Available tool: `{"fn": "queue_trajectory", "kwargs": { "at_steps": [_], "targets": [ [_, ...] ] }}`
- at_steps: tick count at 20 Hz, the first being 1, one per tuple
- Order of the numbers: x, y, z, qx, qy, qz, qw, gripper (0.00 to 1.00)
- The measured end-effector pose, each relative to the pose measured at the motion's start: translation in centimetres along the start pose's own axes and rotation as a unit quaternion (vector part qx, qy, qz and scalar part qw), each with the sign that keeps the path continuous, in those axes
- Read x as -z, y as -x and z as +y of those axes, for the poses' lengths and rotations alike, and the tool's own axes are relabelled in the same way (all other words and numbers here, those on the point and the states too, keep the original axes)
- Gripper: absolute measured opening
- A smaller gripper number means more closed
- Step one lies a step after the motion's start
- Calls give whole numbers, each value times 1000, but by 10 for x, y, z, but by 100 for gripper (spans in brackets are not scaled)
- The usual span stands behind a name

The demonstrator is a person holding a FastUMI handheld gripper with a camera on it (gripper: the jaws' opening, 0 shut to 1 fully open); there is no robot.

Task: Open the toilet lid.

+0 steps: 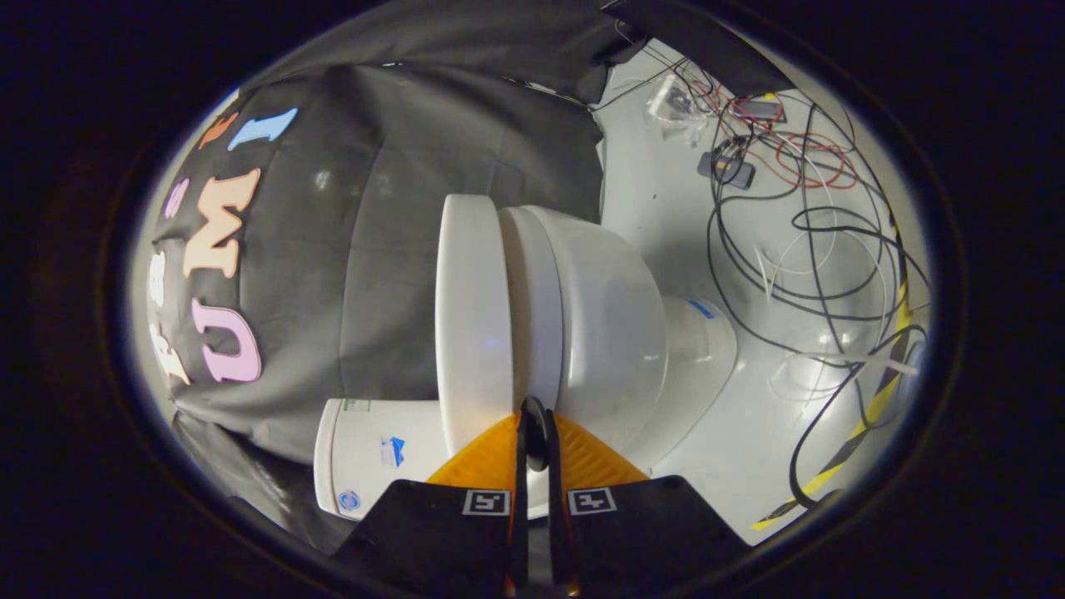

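The view is rolled on its side. A white toilet lies across it, with the lid (473, 316) toward the black cloth wall, the seat (532, 308) against it and the bowl (611, 324) beyond toward the floor. The lid stands slightly off the seat at the far end. My gripper (535, 416) is shut, its orange fingers (491, 462) pressed together with only dark pads between them. The tips sit right at the seam between lid and seat at the rim's near edge. I cannot tell whether they touch it.
The white tank (374, 457) sits beside the lid, next to my fingers. The toilet's base (703, 333) stands on a pale floor (732, 441) strewn with black, white and red cables (799, 225). Yellow-black tape (874, 408) runs along the floor's far side.
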State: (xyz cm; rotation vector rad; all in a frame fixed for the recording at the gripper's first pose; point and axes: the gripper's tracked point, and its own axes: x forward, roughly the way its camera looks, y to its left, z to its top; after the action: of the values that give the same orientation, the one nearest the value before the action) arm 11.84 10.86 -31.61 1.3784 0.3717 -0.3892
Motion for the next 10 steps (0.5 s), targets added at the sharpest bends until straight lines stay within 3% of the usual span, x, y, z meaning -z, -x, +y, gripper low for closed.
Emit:
{"fn": "queue_trajectory", "kwargs": {
  "at_steps": [8,9,10],
  "targets": [
    [-11,0,7,33,63,-27,997,9],
    [-25,-37,10,29,81,-36,996,8],
    [-11,4,17,27,88,-32,995,1]
  ]
}}
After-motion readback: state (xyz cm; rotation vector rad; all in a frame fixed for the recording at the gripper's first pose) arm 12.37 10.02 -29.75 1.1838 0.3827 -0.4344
